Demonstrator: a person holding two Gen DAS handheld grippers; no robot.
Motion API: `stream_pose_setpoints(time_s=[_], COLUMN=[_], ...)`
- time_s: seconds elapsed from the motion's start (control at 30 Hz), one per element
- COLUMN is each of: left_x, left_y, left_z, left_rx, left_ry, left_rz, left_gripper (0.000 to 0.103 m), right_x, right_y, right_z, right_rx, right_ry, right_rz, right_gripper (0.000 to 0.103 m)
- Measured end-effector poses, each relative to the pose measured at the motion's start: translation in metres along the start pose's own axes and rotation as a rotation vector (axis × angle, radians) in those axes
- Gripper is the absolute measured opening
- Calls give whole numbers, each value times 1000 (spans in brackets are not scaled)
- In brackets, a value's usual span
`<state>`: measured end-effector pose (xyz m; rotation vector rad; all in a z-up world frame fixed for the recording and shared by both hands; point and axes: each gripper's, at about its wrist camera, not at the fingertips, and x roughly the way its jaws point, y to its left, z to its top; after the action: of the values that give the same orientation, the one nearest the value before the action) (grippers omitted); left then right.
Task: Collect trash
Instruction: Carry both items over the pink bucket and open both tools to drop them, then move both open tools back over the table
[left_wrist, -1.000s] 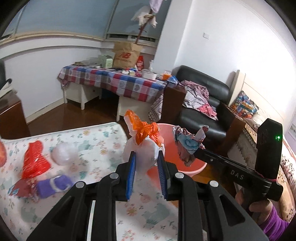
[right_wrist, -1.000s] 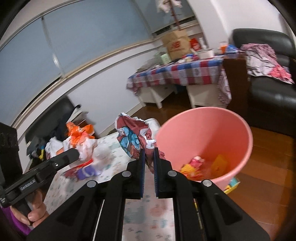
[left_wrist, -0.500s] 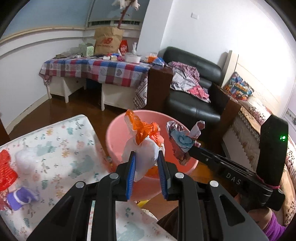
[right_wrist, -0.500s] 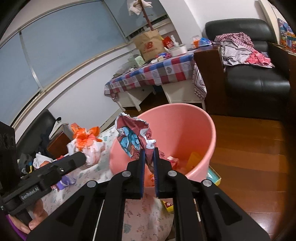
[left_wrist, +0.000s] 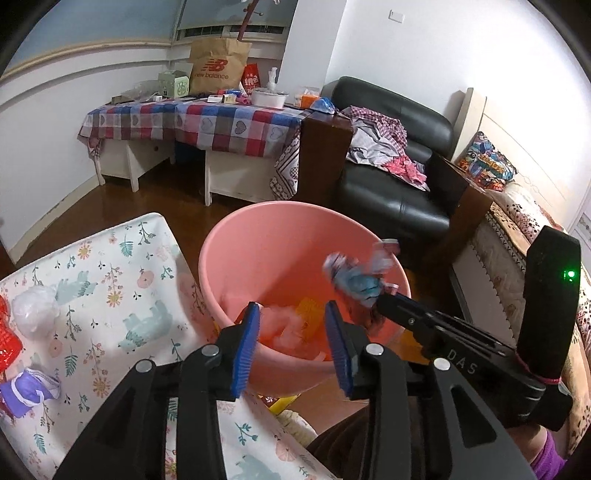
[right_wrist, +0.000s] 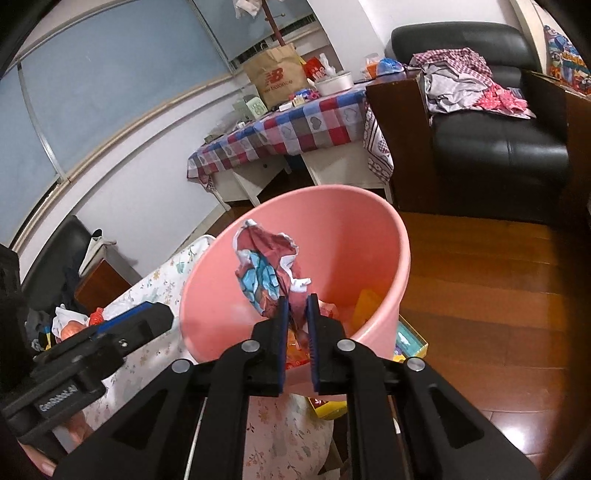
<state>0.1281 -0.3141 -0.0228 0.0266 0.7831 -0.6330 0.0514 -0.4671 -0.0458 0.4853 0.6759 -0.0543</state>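
Observation:
A pink bucket (left_wrist: 258, 243) (right_wrist: 373, 236) stands on the floor beside the floral-covered table (left_wrist: 110, 295). My left gripper (left_wrist: 291, 332) is open and empty above the bucket's near rim; blurred white and orange trash (left_wrist: 284, 325) lies inside below it. My right gripper (right_wrist: 295, 310) is shut on a crumpled red and blue wrapper (right_wrist: 266, 273) and holds it over the bucket's mouth; the wrapper also shows blurred in the left wrist view (left_wrist: 354, 277). On the table lie a white plastic ball (left_wrist: 35, 310), a red wrapper (left_wrist: 7, 339) and a purple wrapper (left_wrist: 26, 387).
A black sofa (left_wrist: 391, 184) with clothes stands behind the bucket. A checked-cloth table (left_wrist: 207, 122) with a paper bag is at the back. A yellow box (right_wrist: 410, 339) lies on the wooden floor by the bucket. A bed edge (left_wrist: 509, 229) is at the right.
My left gripper has opened and the white bag with the orange tie has dropped into the bucket. Both grippers have moved over the bucket. The right gripper still holds its wrapper.

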Motion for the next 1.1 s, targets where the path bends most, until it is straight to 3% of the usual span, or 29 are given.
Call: stream_pose_setpoints(time_s=[0.13,0.3,0.7,1.1], left_x=[-8,-22,-60,-104], left_y=[-1,1,9,46], left_z=[-3,-6,-22,-54], left_rx=[13,5,-28,-65], left_ry=[-10,-29,-56,-72], left_rz=[-1,-14,-3,75], left_gripper=[41,47,48,53], right_x=[-3,-10,-30,-24], right_y=[-1,6,50,95], right_z=[-1,-3,-15,-42], right_rx=[15,-4,-111,-209], right_ry=[-13,-25,-28,66], right_rz=[13,28,94,168], right_gripper=[29,29,29,30])
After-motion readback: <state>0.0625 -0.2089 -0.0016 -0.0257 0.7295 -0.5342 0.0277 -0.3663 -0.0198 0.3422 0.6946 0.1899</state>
